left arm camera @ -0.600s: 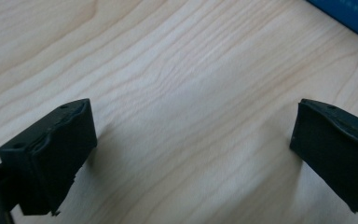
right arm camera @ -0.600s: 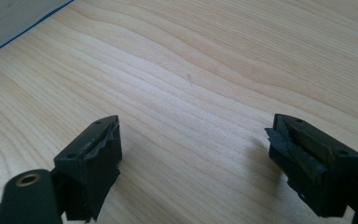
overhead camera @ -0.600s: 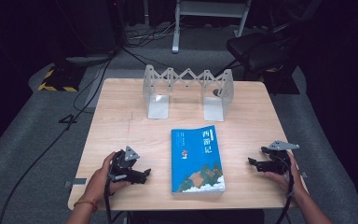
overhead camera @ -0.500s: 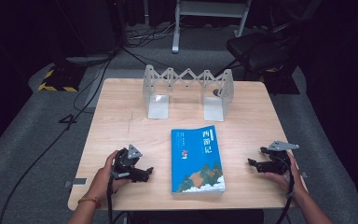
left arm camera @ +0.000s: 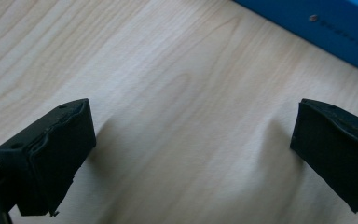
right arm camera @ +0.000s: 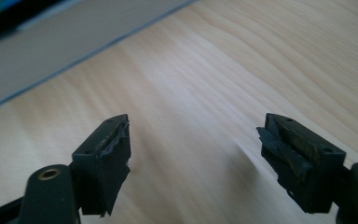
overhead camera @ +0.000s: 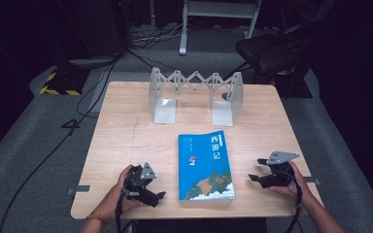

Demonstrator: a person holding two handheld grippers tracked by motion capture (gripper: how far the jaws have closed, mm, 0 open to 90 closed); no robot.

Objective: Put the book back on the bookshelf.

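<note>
While both hands hover low over the near edge, the wooden surface (overhead camera: 126,131) spreads wide ahead of the fingers, pale grain running under everything. Beyond the fingers, at the far side, stands the grey folding book rack (overhead camera: 195,94), upright, its zigzag back linking two end plates, well apart from either hand.

Between the two sets of fingers lies the blue book (overhead camera: 205,165), flat, cover up, white lettering near its top corner. It touches neither gripper.

Left gripper (overhead camera: 151,196) sits just beside the book's left edge, angled toward its near corner; its fingers (left arm camera: 51,154) are released, spread wide, nothing but bare wood between them. In the left gripper view the book's blue edge (left arm camera: 326,28) runs across the top right, ahead of the fingers and clear of them.

Right gripper (overhead camera: 256,170) rests near the book's right edge, pointing at it, a grey three-cornered plate on top. Its fingers (right arm camera: 105,163) are released too, parted with only wood grain between them; the book's page edge (right arm camera: 51,51) shows up ahead to the left, apart from the tips.
</note>
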